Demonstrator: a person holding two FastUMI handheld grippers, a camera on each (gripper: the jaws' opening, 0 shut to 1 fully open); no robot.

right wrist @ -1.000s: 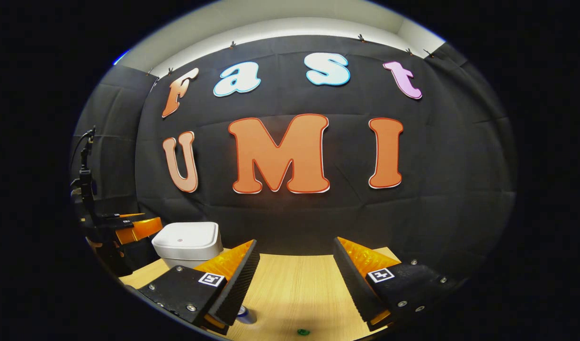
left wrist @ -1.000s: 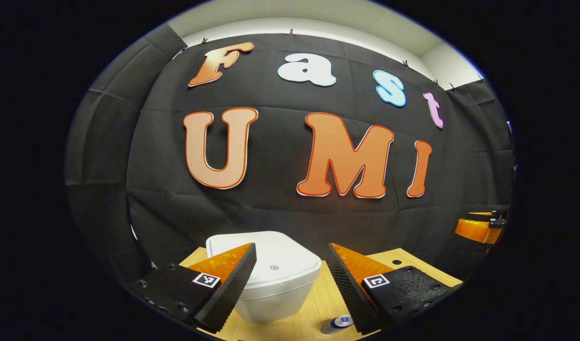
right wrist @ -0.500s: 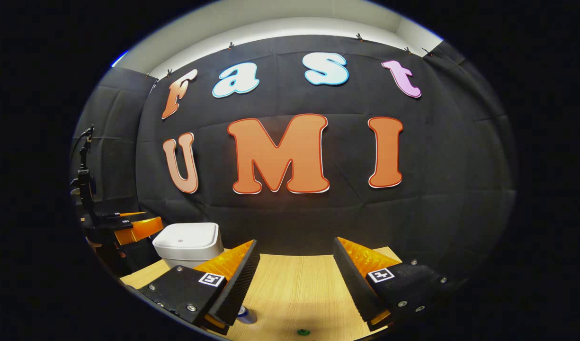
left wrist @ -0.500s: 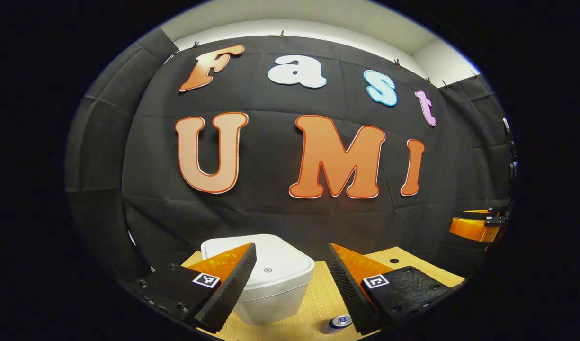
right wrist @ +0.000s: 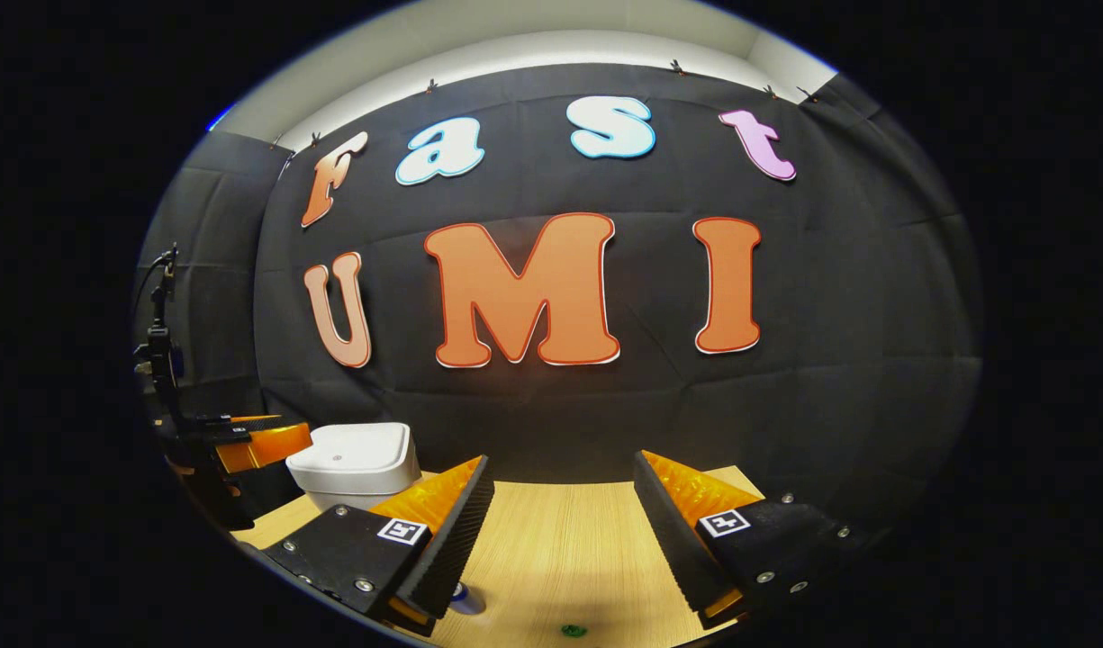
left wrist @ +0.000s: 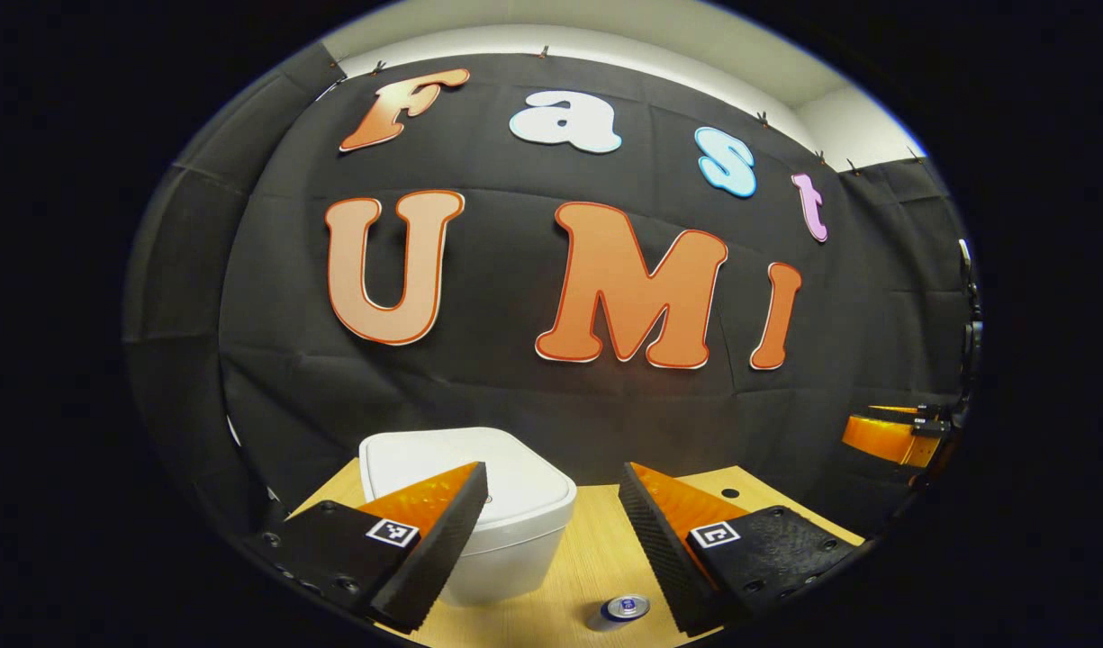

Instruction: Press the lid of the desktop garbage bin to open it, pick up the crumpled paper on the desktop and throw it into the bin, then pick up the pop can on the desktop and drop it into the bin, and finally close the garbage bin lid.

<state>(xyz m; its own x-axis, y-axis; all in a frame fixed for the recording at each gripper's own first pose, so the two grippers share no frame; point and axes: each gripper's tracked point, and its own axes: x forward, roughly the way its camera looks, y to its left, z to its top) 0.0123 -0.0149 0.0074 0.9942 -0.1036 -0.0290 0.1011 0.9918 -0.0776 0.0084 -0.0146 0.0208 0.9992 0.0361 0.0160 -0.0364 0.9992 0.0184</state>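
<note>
Bin (left wrist: 479,513): one, white, on the far left of the wooden surface (left wrist: 596,549); its lid (left wrist: 461,472) lies flat and shut, so the press that opens it is, by my judgement, the step in hand.
Left gripper (left wrist: 551,531): above the near edge of the surface, fingers spread wide with nothing between them; its left finger (left wrist: 434,540) overlaps the bin's front in the left gripper view, so the lid lies just ahead and slightly left of it.
Key relation: the lid is forward and a little below the left fingers, its flat top facing up; a push down onto the top looks like what the move calls for.
Nearer hand: the left one, seen beside the bin in the right gripper view (right wrist: 245,445); the right one is well apart from it.
Can (left wrist: 625,608): one, upright on the near part of the surface, between the bin and the right side, its long axis vertical and its top showing.
Right gripper (right wrist: 560,540): over the right half of the surface, fingers spread wide and empty, pointing at the far wall.
Small green thing (right wrist: 569,631): one, at the near edge below the right fingers; too small to tell what it is.
Crumpled paper: I cannot tell where it lies.
</note>
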